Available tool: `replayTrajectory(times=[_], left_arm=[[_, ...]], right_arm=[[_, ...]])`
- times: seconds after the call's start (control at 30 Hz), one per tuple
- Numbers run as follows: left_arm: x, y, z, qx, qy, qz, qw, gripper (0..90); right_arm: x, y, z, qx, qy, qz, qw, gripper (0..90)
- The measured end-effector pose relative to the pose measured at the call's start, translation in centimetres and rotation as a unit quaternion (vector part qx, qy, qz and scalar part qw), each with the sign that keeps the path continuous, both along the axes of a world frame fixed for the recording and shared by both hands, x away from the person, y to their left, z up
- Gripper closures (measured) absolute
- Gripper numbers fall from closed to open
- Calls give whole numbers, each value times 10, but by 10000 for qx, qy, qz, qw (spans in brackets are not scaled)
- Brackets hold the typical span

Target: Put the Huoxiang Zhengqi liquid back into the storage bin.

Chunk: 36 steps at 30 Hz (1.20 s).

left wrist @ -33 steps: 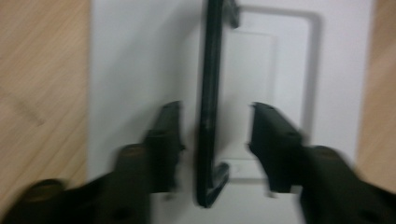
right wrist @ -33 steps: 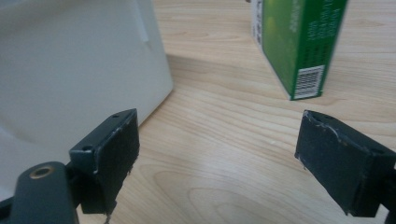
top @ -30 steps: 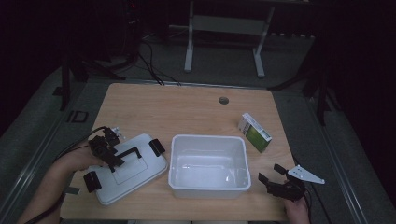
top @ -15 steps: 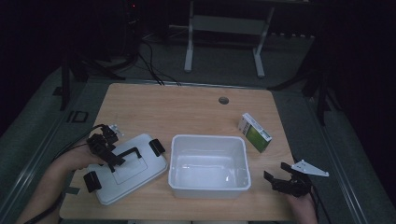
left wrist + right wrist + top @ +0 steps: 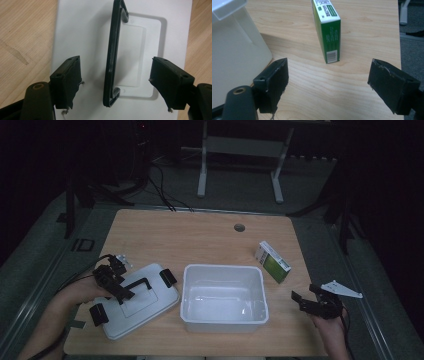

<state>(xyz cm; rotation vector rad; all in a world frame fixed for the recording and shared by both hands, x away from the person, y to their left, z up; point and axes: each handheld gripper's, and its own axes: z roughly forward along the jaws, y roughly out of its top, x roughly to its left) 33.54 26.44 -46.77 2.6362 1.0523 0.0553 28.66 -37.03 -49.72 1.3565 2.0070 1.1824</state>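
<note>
- The white lid [image 5: 137, 300] lies flat on the wooden table [image 5: 200, 237], at the near left, just beside the white tub [image 5: 224, 297].
- The left gripper [image 5: 114, 282] hangs over the lid. Its jaws have just been opening and now stand wide.
- The lid's black handle [image 5: 112, 53] is between the jaws, but the pads do not press on it. So the lid looks let go.
- The right gripper [image 5: 312, 302] is at the near right, past the tub. Its jaws are wide too, with nothing in them.
- The green box [image 5: 327, 27] stands on the table at the right, a bit farther off, near the tub but apart from it. The right gripper points at it.
- The tub looks empty, though the room is dim, so I am not fully sure.
- I think the lid step is done and the box comes next.
- The right gripper needs to go forward, put one jaw on each side of the box, and squeeze its flat sides.
</note>
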Motion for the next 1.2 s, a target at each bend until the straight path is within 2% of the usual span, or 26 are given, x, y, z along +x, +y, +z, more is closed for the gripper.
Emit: replayTrajectory(times=[0.13, 0.17, 0.3, 0.4, 0.47, 0.7, 0.97, 1.1, 1.13, 1.2], left_arm=[[-1, 1, -1, -35, 21, -66, 10000, 240], [-2, 1, -2, -35, 32, -108, 9999, 231], [-2, 1, -2, -30, 55, -128, 9999, 210], [-2, 1, -2, -14, 62, -138, 9999, 209], [-1, 1, -3, 2, 70, -136, 9999, 208], [-2, 1, -3, 50, 96, -134, 9999, 208], [-3, 0, -4, 64, 105, -194, 9997, 208], [-3, 0, -4, 52, 132, -225, 9996, 209], [-3, 0, -4, 31, 135, -225, 9997, 209], [-3, 1, -4, 64, 98, -210, 9997, 209]], right_arm=[[3, 0, 4, -37, -33, 75, 10000, 193], [7, -1, 8, -8, -26, 194, 9998, 208], [16, -1, 16, -57, -34, 283, 9996, 221], [24, 0, 20, -49, 47, 398, 9992, 241], [29, 1, 22, -35, 153, 542, 9984, 308], [46, 8, 32, -103, 331, 835, 9959, 287], [70, 18, 47, -482, 411, 922, 9937, 281], [88, 24, 54, -719, 614, 1024, 9902, 291], [88, 24, 54, -719, 614, 1024, 9902, 291], [94, 26, 54, -803, 732, 1090, 9881, 306]])
